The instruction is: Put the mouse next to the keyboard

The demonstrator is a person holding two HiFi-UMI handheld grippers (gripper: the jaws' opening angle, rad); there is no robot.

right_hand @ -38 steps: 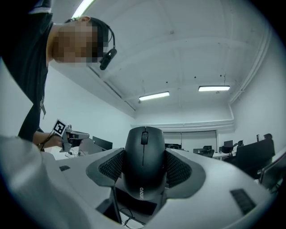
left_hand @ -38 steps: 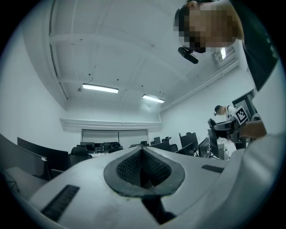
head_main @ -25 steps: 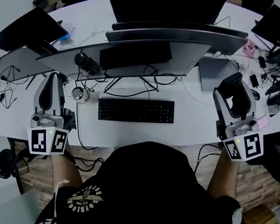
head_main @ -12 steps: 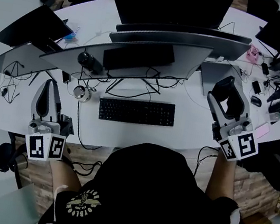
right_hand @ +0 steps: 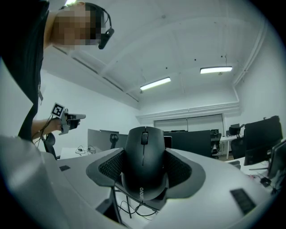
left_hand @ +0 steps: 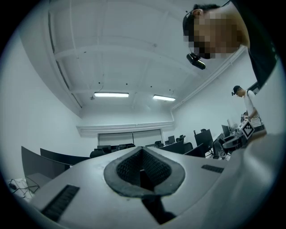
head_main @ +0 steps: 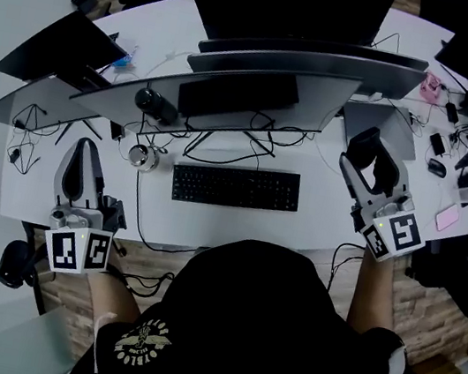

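Two grippers: a person in a black shirt (head_main: 252, 337) holds one in each hand over the near edge of a white desk (head_main: 318, 219)
Left gripper (head_main: 86, 151): pads pressed together on nothing, hovering at the desk's left end, well apart from the keyboard
Right gripper (head_main: 374, 157): jaws clamped on the flanks of a black mouse (right_hand: 143, 156), wheel end pointing away from the handle, held above the desk to the right of the keyboard
Keyboard (head_main: 235, 185): black, lying along the desk edge in front of the person, with bare white surface just beside its right end
Step in hand: by the look of it, carrying the mouse to that bare patch; it is not yet set down
Doing it well: probably means lowering until the mouse's underside sits flat, its length squared with the keyboard's short side, just beside and not on the keys, parting the jaws only once it rests, then drawing back without dragging it
Risk: the smooth, curved sides could slip if the gripper tilts on the way down
Cables (head_main: 224, 140): a tangle behind the keyboard, away from the landing spot
Monitors (head_main: 260, 88): curved screens ranged along the far side
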